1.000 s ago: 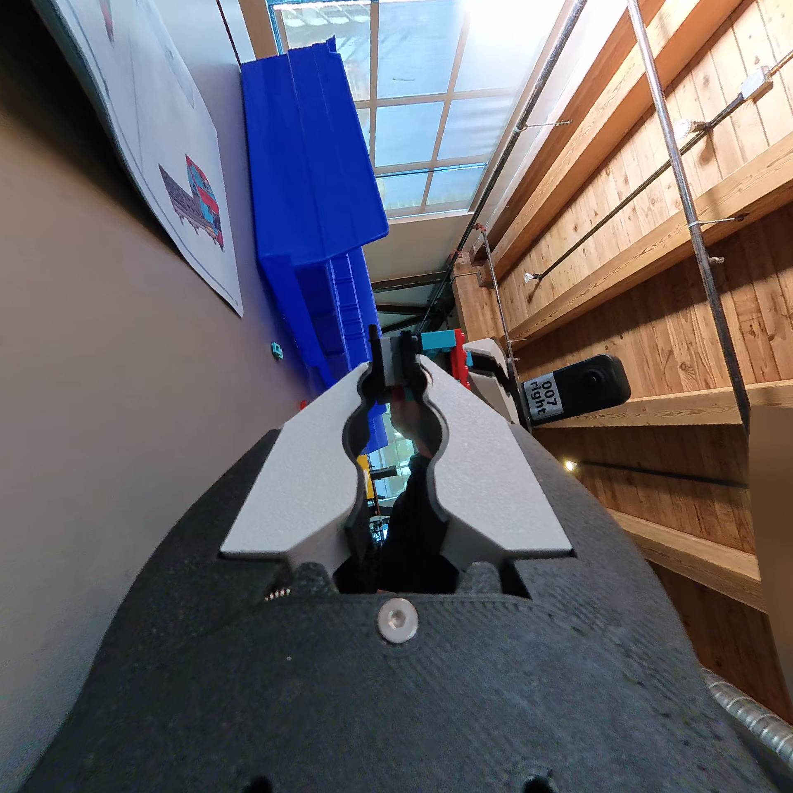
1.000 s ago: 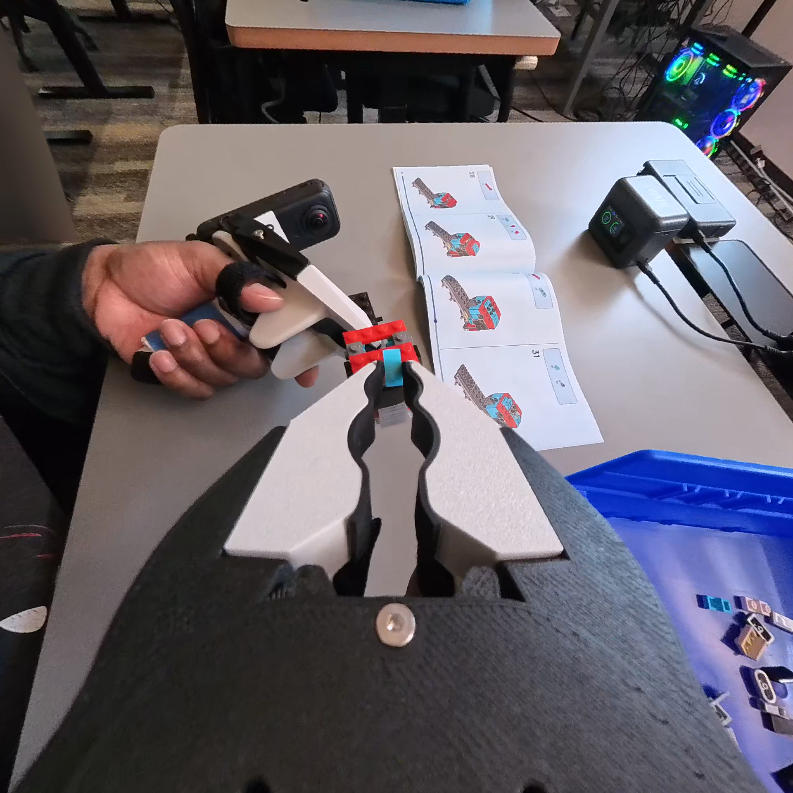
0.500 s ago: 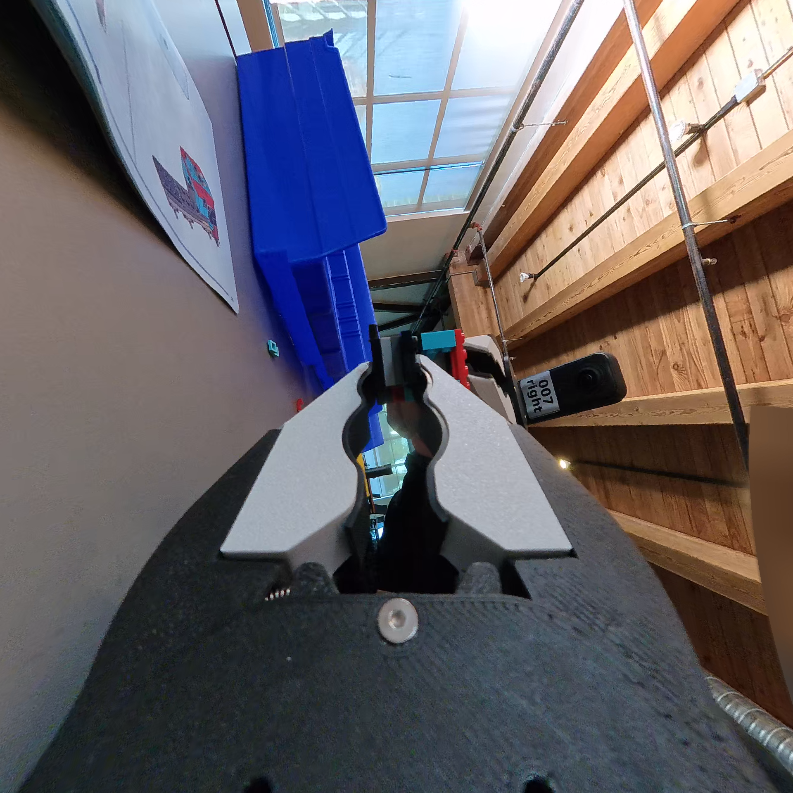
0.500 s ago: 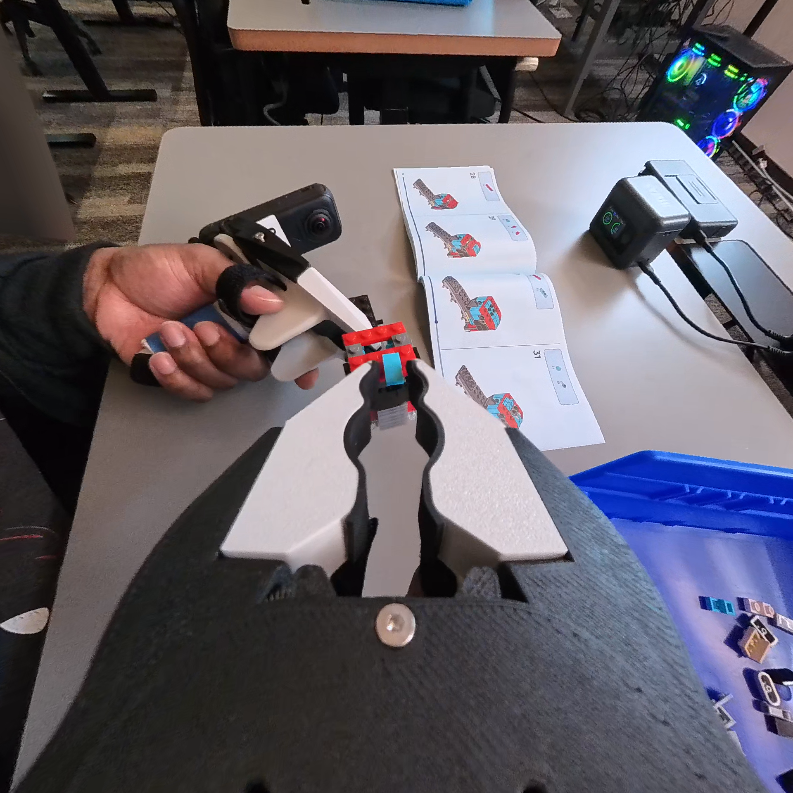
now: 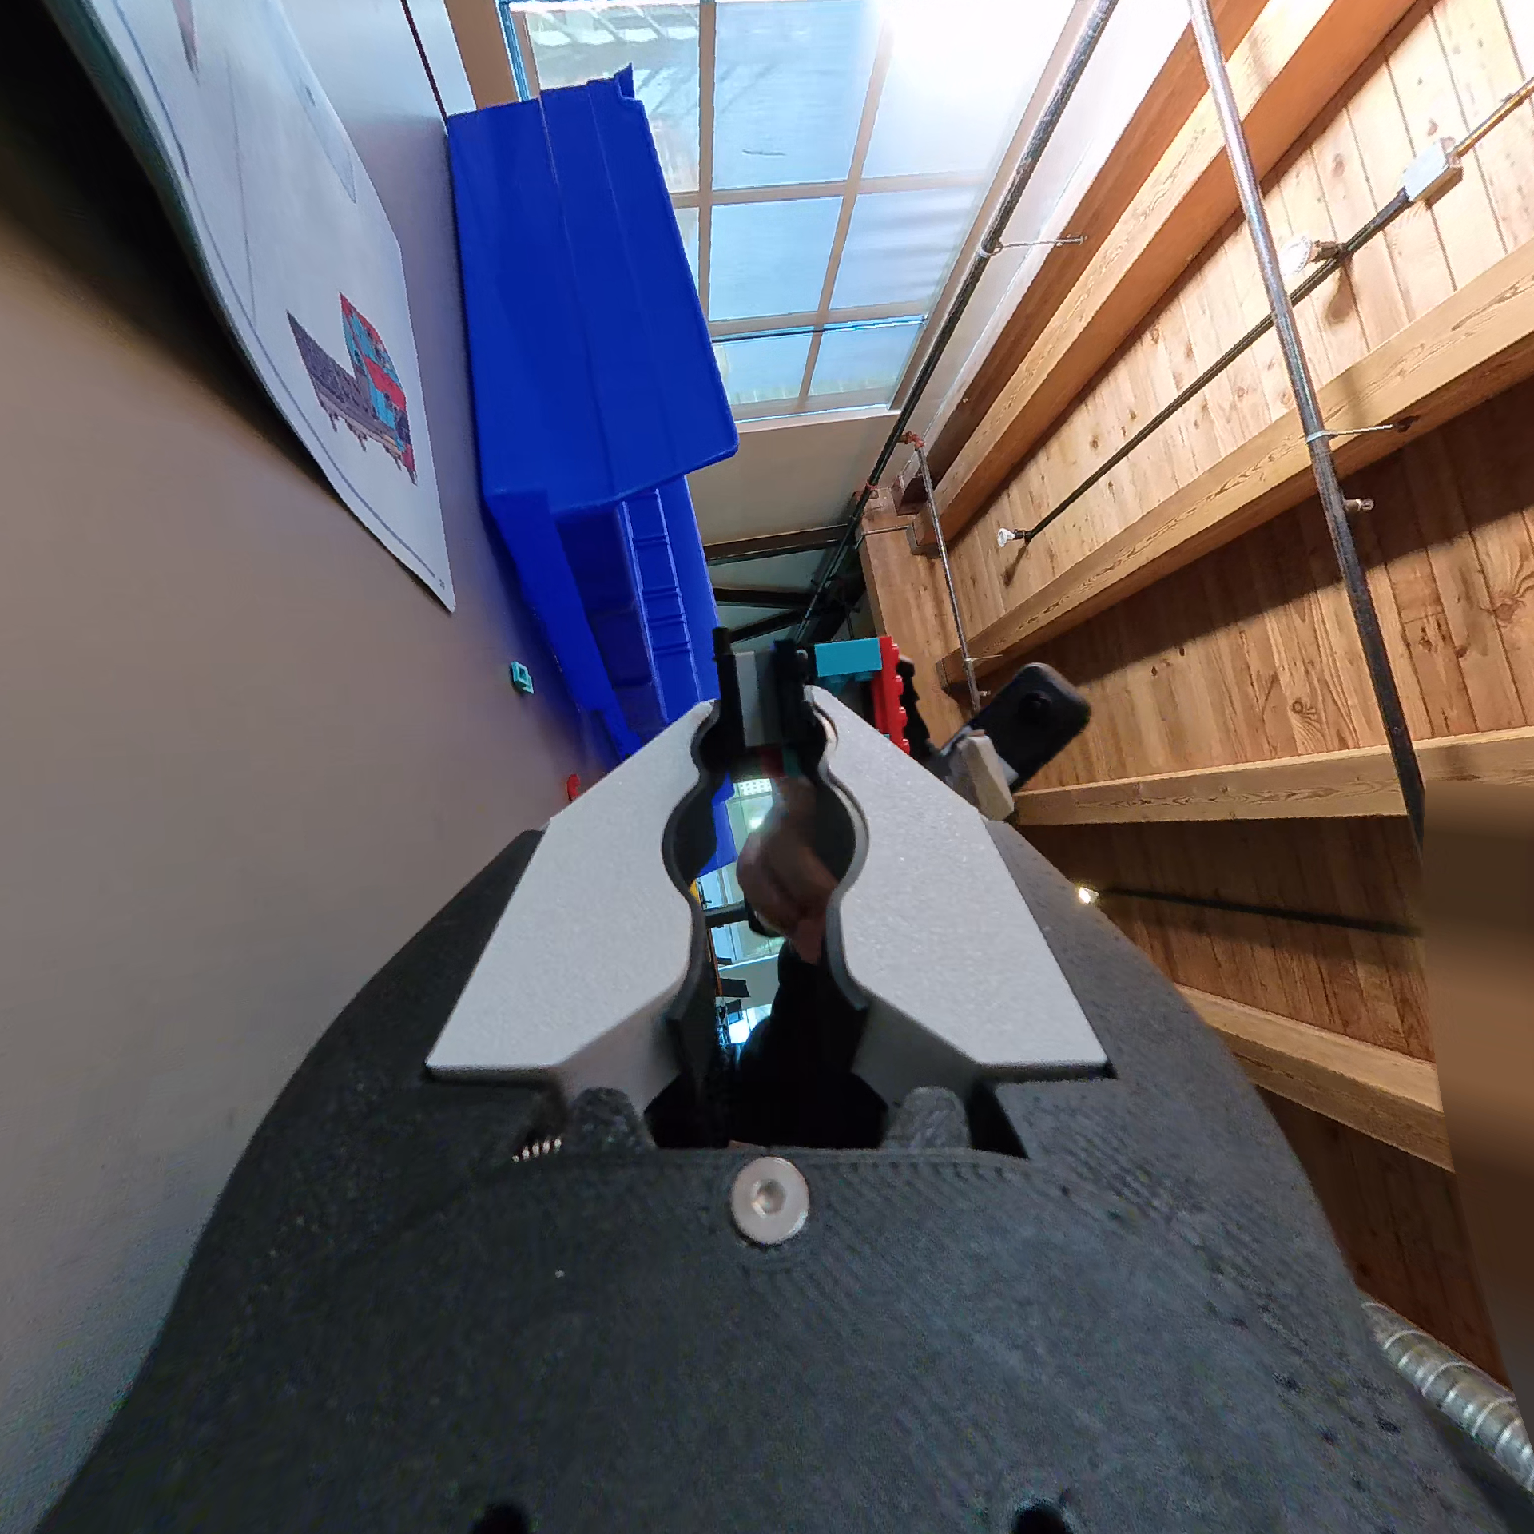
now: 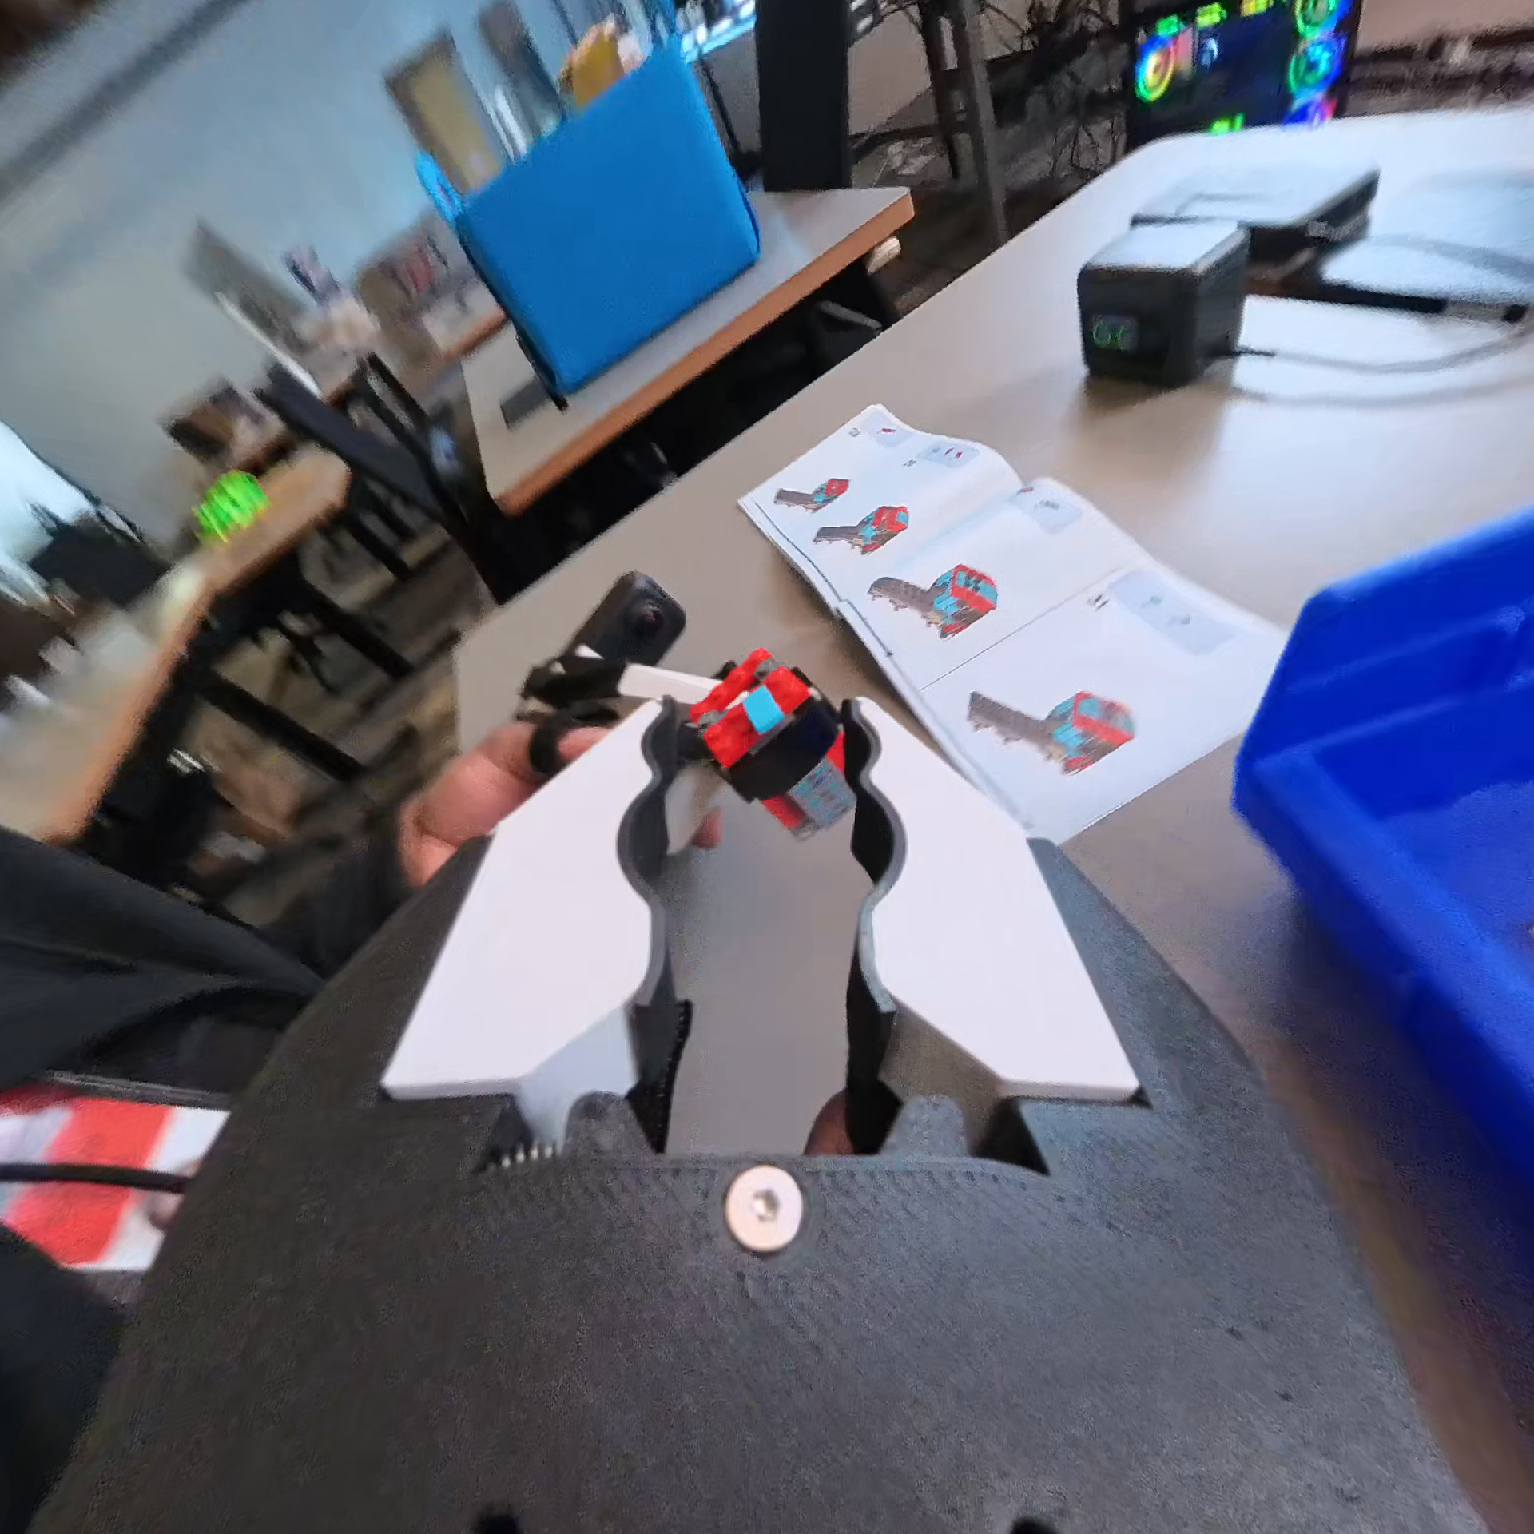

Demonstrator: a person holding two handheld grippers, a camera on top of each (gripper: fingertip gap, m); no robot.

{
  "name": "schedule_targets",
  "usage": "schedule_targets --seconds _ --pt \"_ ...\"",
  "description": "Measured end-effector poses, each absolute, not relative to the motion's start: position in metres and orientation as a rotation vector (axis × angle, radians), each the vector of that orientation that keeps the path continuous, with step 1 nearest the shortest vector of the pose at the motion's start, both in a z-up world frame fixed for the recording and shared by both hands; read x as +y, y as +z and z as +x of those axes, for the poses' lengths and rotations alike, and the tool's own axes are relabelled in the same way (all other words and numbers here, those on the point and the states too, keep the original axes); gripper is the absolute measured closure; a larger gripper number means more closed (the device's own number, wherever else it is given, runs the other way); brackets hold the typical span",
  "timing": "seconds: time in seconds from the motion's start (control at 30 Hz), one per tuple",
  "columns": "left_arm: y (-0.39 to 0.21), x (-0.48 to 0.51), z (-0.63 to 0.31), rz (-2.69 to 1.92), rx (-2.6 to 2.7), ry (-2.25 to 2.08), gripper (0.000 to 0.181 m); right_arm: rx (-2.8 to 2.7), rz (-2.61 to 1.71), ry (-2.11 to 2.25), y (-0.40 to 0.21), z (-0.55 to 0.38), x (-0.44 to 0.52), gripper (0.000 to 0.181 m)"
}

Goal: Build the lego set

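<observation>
The lego model (image 6: 772, 739), a small truck cab of red, turquoise, black and grey bricks, is held in the air above the grey table (image 6: 1245, 498). My left gripper (image 5: 762, 705) is shut on the model's grey and black end (image 5: 759, 697); its turquoise and red bricks (image 5: 855, 664) stick out to the right. In the right wrist view the left gripper's white finger (image 6: 656, 682) reaches the model from the left. My right gripper (image 6: 759, 722) is open wide, its fingers on either side of the model without clamping it. This view is blurred by motion.
The open instruction booklet (image 6: 996, 598) lies on the table beyond the model. A blue parts bin (image 6: 1394, 747) stands at the right and also shows in the left wrist view (image 5: 581, 332). A black charger (image 6: 1162, 307) with cables sits far right. Small loose pieces (image 5: 520, 676) lie near the bin. Spacing between my two grippers at the tips: around 7 cm.
My right gripper's jaws were narrow around a small piece at the model and have now opened wide. The right gripper has swung and tilted. The left gripper keeps its hold on the model.
</observation>
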State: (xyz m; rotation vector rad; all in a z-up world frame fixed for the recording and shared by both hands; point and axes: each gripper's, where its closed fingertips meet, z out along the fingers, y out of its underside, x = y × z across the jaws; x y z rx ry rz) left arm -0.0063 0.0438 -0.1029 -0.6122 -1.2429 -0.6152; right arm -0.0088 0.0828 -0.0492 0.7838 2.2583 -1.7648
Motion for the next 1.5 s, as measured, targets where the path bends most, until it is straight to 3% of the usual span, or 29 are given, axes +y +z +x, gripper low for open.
schedule_targets --seconds 0.23,0.57,0.8,1.23,1.5 --pt "-0.1 0.052 -0.003 -0.627 -1.214 -0.647 0.166 1.901 1.096 -1.638 -0.068 0.0 0.084 0.111" --pt "-0.102 0.058 -0.003 -0.658 -1.219 -0.64 0.165 1.687 1.197 -1.608 -0.079 0.001 0.088 0.093" --pt "-0.1 0.063 -0.001 -0.683 -1.208 -0.638 0.166 1.643 1.195 -1.594 -0.083 -0.002 0.087 0.096" --pt "-0.096 0.063 0.001 -0.68 -1.174 -0.668 0.166 1.627 1.168 -1.595 -0.082 -0.003 0.084 0.13" --pt "-0.092 0.065 0.003 -0.68 -1.148 -0.681 0.166 1.584 1.132 -1.586 -0.076 -0.001 0.088 0.134"
